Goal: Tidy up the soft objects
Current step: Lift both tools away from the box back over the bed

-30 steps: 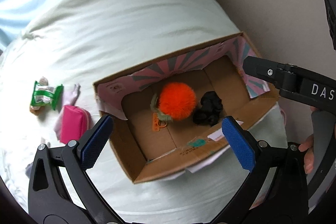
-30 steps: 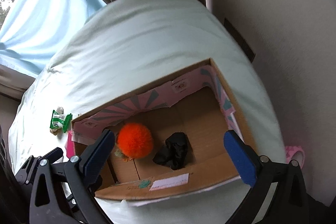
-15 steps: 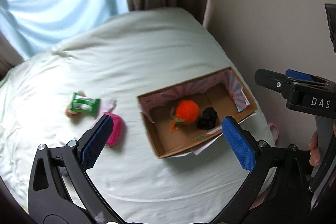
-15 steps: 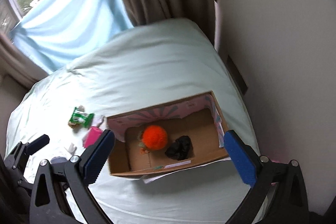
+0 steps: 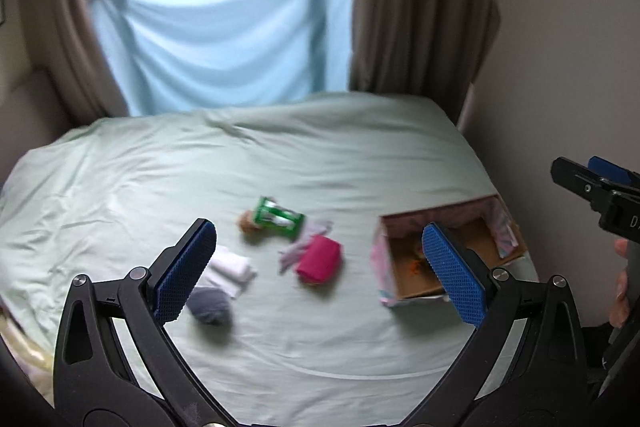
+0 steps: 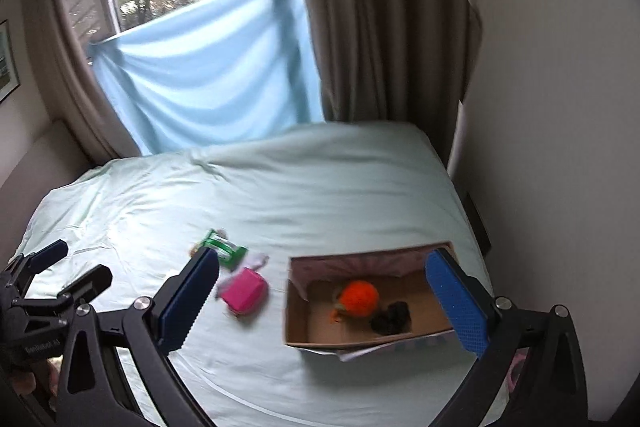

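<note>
A: Left gripper (image 5: 320,267) up over the bed, jaws spread wide, nothing between the blue pads (image 5: 182,273). Right gripper (image 6: 334,301) is the same: released, empty.

B: What's nearest the left one?

A: A grey ball (image 5: 210,305) just beside its left pad, touching a folded white cloth (image 5: 234,269). Between the fingers, further out, a pink pouch (image 5: 320,259) lies on a pale lilac piece (image 5: 302,245), and beyond those a green packet (image 5: 278,219).

B: And the box?

A: The cardboard box (image 6: 296,307) sits behind the right gripper's right pad, near the wall. Inside it, an orange pom-pom (image 6: 360,299) and just right of it a black bundle (image 6: 392,317); touching or not, can't tell.

B: Everything on the sheet?

A: On the pale green sheet (image 5: 280,155), with a blue cloth (image 6: 208,67) hanging at the window beyond.
</note>
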`<state>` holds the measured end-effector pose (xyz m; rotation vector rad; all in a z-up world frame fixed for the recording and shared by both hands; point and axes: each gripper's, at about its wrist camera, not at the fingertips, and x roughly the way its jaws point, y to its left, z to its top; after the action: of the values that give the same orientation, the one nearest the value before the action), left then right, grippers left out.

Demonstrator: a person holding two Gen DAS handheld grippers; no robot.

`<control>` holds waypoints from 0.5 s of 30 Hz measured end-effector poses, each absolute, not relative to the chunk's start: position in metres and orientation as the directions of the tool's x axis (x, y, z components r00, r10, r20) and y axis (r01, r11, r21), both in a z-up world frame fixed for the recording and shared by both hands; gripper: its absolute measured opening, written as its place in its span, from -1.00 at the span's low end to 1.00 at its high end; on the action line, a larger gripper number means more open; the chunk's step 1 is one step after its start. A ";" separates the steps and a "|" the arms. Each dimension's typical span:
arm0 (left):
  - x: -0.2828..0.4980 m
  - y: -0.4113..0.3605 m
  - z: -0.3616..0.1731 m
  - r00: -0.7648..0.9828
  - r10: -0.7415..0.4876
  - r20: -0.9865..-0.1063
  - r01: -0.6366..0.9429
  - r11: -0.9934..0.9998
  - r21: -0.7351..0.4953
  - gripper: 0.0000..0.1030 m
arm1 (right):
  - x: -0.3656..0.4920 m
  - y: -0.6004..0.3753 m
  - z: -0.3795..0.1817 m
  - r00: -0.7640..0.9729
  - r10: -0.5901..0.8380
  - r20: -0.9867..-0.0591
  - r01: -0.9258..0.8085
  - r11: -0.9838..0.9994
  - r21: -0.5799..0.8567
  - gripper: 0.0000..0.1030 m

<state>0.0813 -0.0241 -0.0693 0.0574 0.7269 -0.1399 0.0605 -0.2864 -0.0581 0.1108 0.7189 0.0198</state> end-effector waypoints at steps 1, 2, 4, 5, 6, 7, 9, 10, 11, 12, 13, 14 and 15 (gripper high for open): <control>0.076 -0.012 -0.066 0.748 -0.092 -0.657 0.133 0.991 0.013 0.99 | 0.056 -0.276 -0.054 0.766 0.051 -0.640 0.020 0.994 0.103 1.00; 0.072 -0.002 -0.065 0.754 -0.081 -0.651 0.121 0.992 0.018 0.99 | 0.051 -0.265 -0.051 0.779 0.052 -0.624 0.015 0.995 0.102 1.00; 0.065 0.022 -0.063 0.762 -0.069 -0.644 0.100 0.995 0.013 0.99 | 0.045 -0.245 -0.047 0.791 0.052 -0.610 0.010 0.995 0.098 1.00; 0.062 0.035 -0.061 0.764 -0.064 -0.642 0.089 0.996 0.007 0.99 | 0.043 -0.235 -0.045 0.792 0.053 -0.608 0.007 0.995 0.096 1.00; 0.059 0.048 -0.061 0.764 -0.061 -0.642 0.080 0.997 0.001 0.99 | 0.042 -0.225 -0.045 0.793 0.057 -0.607 0.002 0.995 0.096 1.00; 0.056 0.060 -0.061 0.765 -0.056 -0.642 0.071 0.997 -0.002 0.99 | 0.041 -0.215 -0.045 0.793 0.060 -0.606 0.000 0.995 0.097 1.00; 0.055 0.083 -0.066 0.762 -0.040 -0.646 0.052 0.999 -0.001 0.99 | 0.041 -0.199 -0.046 0.792 0.065 -0.606 -0.004 0.995 0.102 1.00; 0.055 0.094 -0.068 0.761 -0.032 -0.648 0.042 0.999 0.000 0.99 | 0.042 -0.190 -0.047 0.791 0.067 -0.609 -0.002 0.994 0.106 1.00; 0.054 0.105 -0.070 0.759 -0.026 -0.650 0.034 0.999 -0.001 0.99 | 0.043 -0.182 -0.049 0.789 0.071 -0.611 -0.002 0.994 0.112 1.00; 0.054 0.117 -0.072 0.755 -0.026 -0.655 0.028 1.000 -0.007 0.99 | 0.045 -0.172 -0.051 0.786 0.075 -0.614 -0.002 0.993 0.118 1.00; 0.055 0.128 -0.076 0.752 -0.023 -0.659 0.021 1.000 -0.011 0.99 | 0.048 -0.165 -0.053 0.782 0.075 -0.619 0.000 0.993 0.120 1.00; 0.055 0.138 -0.078 0.749 -0.018 -0.663 0.012 1.000 -0.013 0.99 | 0.050 -0.156 -0.056 0.778 0.076 -0.624 0.001 0.993 0.122 1.00; 0.056 0.149 -0.081 0.744 -0.017 -0.668 0.009 1.000 -0.015 0.99 | 0.052 -0.147 -0.058 0.774 0.078 -0.629 0.002 0.992 0.125 1.00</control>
<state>0.0557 0.1485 -0.0808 -0.0115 0.7314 -0.0138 0.0520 -0.1470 -0.0581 0.1206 0.6850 0.0411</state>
